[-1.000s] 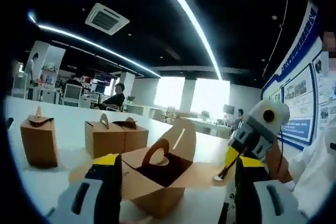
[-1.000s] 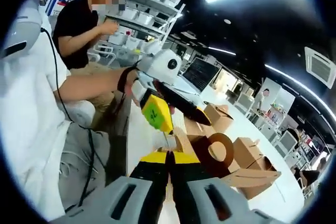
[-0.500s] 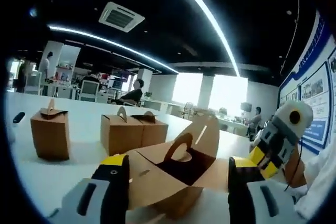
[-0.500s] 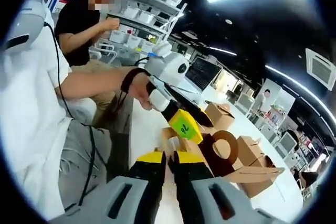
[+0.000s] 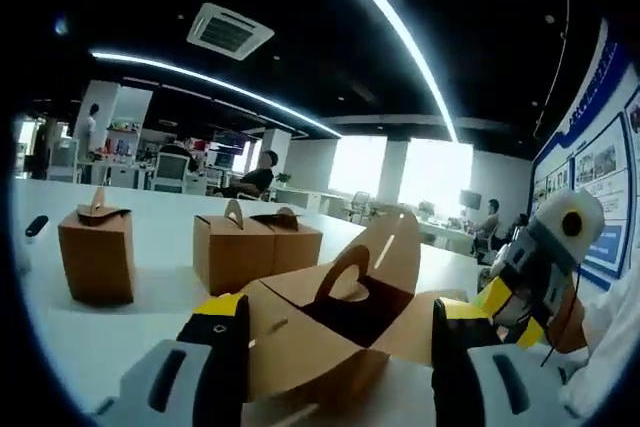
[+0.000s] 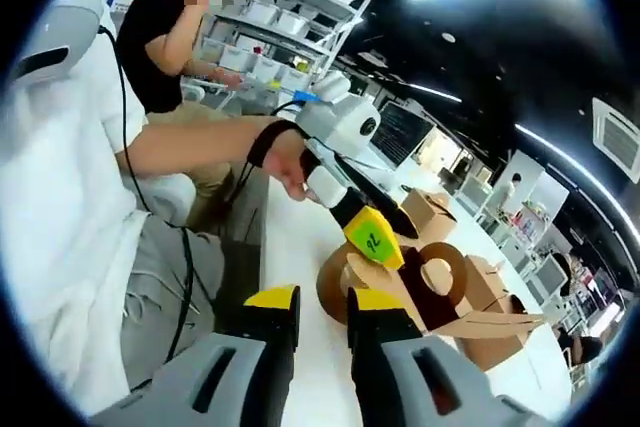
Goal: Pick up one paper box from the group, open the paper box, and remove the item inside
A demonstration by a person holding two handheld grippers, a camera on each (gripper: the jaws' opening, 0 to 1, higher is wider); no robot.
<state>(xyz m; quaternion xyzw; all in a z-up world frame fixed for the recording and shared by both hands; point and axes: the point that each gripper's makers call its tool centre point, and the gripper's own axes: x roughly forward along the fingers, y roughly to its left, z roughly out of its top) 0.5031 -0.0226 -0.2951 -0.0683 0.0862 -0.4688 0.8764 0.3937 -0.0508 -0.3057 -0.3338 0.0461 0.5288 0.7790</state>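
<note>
Right tongs (image 6: 322, 309) have parted narrowly; left tongs (image 5: 330, 322) straddle my opened paper box (image 5: 330, 322), closed boxes (image 5: 255, 247) behind.

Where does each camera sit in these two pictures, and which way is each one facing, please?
Left gripper view: rides on the left gripper, low over the table, facing the open box, closed boxes and office behind; the right gripper enters from the right.
Right gripper view: rides on the right gripper, facing back toward the person's hand, forearm and white clothes; the left gripper reaches over the open box.
Shared: the open box, the table, closed boxes.
</note>
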